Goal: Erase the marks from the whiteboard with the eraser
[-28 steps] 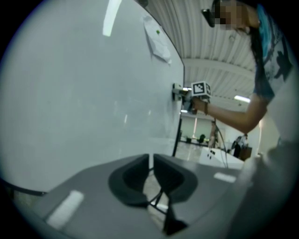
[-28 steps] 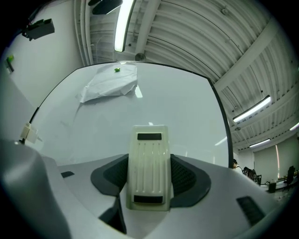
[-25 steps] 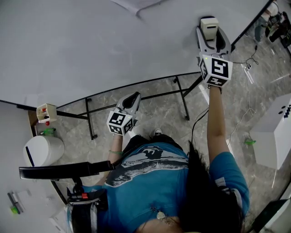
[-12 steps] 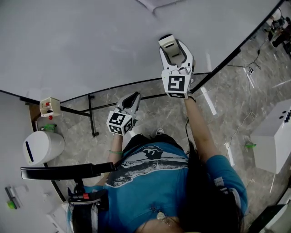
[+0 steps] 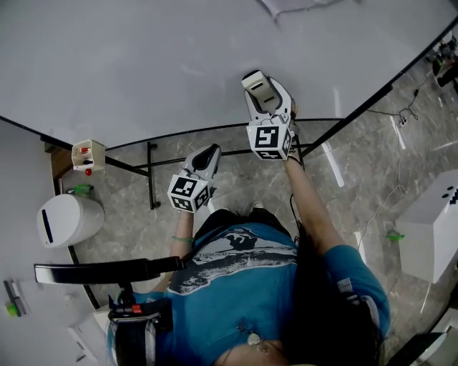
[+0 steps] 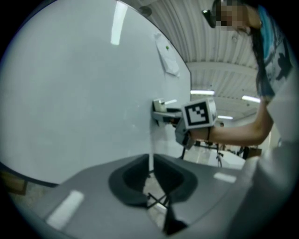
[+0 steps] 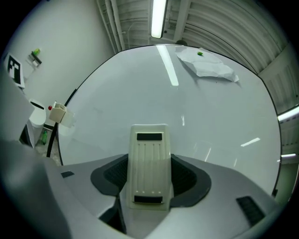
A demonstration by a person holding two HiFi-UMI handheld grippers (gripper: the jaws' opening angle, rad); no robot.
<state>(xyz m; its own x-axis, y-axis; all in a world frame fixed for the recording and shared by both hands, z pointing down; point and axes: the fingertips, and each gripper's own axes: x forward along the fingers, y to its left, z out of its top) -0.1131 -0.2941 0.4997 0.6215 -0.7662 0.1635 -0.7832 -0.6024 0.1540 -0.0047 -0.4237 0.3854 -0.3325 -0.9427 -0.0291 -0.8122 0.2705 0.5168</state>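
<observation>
Right hand-held gripper: you grip the eraser between its jaws, far end against the whiteboard (near its lower edge).
Left hand-held gripper: clenched on nothing, clear of the board.

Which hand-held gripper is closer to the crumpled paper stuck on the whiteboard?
Right. The right hand-held gripper, gripping the eraser, is at the whiteboard below the paper; the left hand-held gripper hangs lower, under its bottom edge.

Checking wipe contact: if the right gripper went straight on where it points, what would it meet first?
The whiteboard. The right gripper is shut on the eraser, whose far end leads and looks at or very near the board; actual contact is unclear.
</observation>
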